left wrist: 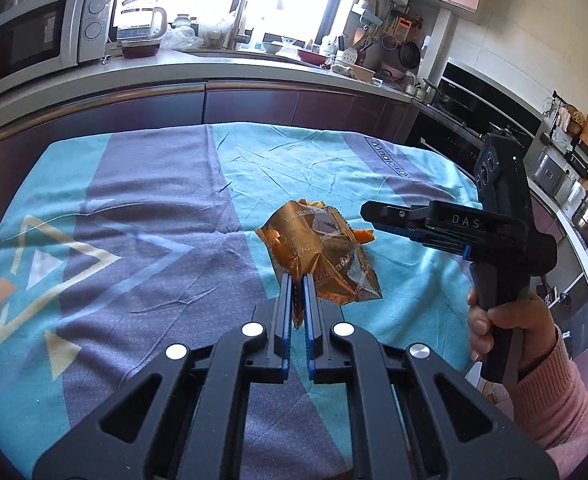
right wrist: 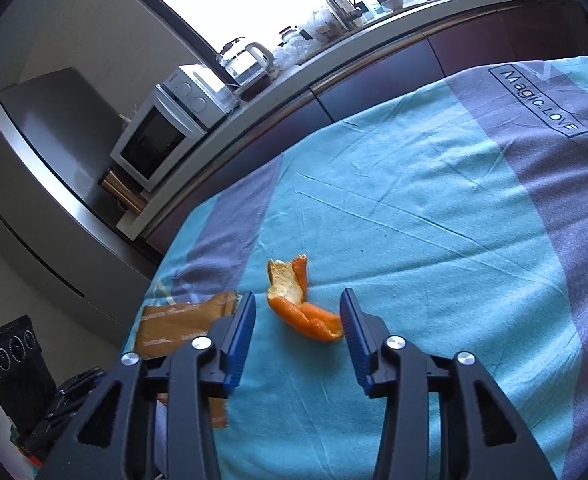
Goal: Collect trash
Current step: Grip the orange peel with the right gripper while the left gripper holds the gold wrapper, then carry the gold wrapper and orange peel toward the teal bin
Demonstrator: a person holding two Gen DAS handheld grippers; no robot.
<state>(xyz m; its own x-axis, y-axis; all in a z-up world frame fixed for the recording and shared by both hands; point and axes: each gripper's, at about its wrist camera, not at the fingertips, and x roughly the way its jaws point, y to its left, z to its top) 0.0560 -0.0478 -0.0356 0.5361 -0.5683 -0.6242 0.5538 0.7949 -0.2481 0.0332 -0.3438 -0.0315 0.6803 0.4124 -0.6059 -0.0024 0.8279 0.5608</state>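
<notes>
Right now the left gripper (left wrist: pixel 297 280) has its fingers pressed together, pinching the edge of the shiny brown wrapper (left wrist: pixel 317 256). The right gripper (right wrist: pixel 297 312) has its fingers spread, and the orange peel (right wrist: pixel 299 300) lies on the blue cloth (right wrist: pixel 413 220) just ahead, between the tips, stretched sideways. Only the right camera shows the whole peel; the left camera shows a hand (left wrist: pixel 505 332) holding that gripper.

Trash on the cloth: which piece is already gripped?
The gold wrapper, pinched in the left gripper. The orange peel lies loose before the open right gripper.
</notes>
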